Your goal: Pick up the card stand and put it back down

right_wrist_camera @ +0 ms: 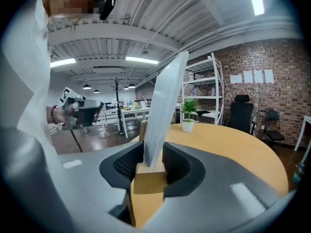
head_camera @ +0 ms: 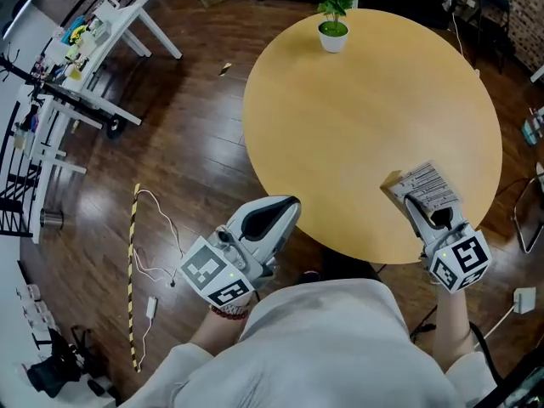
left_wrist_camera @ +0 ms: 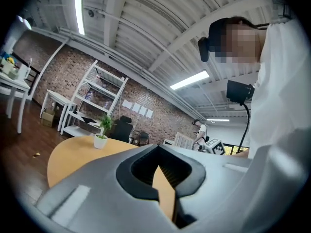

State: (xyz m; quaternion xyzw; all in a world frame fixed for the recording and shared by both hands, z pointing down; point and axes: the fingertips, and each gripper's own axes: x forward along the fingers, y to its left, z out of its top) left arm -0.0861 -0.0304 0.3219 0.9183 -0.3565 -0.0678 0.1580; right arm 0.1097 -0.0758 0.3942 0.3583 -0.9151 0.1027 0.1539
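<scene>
The card stand [head_camera: 393, 182] is a small wooden block with a printed white card [head_camera: 429, 184] slotted in it, near the front right edge of the round wooden table [head_camera: 365, 109]. My right gripper [head_camera: 422, 204] is shut on it; in the right gripper view the block [right_wrist_camera: 149, 177] sits between the dark pads and the card [right_wrist_camera: 165, 106] rises at a tilt. I cannot tell whether the block touches the tabletop. My left gripper [head_camera: 287, 207] hovers at the table's front left edge, jaws shut with nothing in them [left_wrist_camera: 163, 178].
A small potted plant [head_camera: 332, 17] stands at the table's far edge. White desks and shelving [head_camera: 93, 32] line the far left. A cable [head_camera: 157, 228] lies on the dark wood floor. A chair frame [head_camera: 527, 219] stands at the right.
</scene>
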